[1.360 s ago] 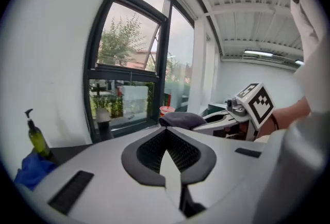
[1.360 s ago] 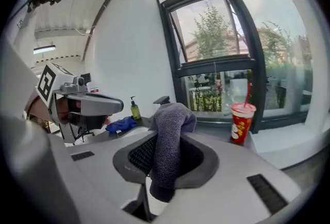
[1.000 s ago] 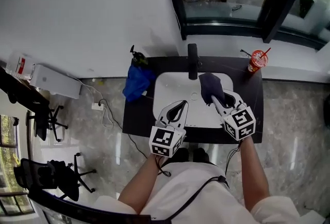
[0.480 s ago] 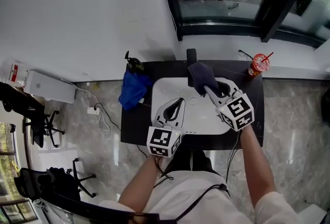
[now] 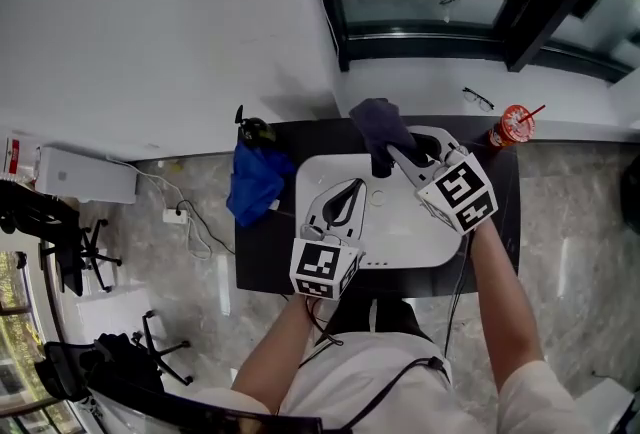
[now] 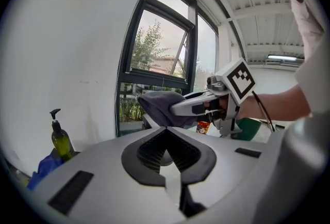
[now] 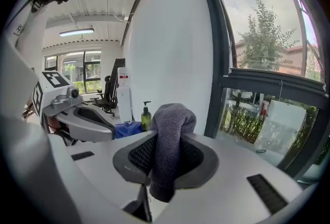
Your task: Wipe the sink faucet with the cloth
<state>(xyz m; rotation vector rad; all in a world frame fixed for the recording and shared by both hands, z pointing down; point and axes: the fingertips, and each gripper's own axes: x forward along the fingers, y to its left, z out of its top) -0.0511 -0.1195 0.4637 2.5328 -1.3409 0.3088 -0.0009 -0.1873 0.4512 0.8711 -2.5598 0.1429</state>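
Up from the white sink [image 5: 400, 222], the right tool [image 5: 395, 154] has carried the dark grey cloth [image 5: 378, 125], clamped tight, over the black faucet [image 5: 381, 165], so wiping can start. The left tool [image 5: 345, 194] is closed, empty.

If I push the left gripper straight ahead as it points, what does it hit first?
Probably the dark grey cloth clamped in the right gripper, just ahead; depth is unclear.

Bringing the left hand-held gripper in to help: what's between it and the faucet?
Nothing but bare white sink basin ahead of the left hand-held gripper, as the head view shows.
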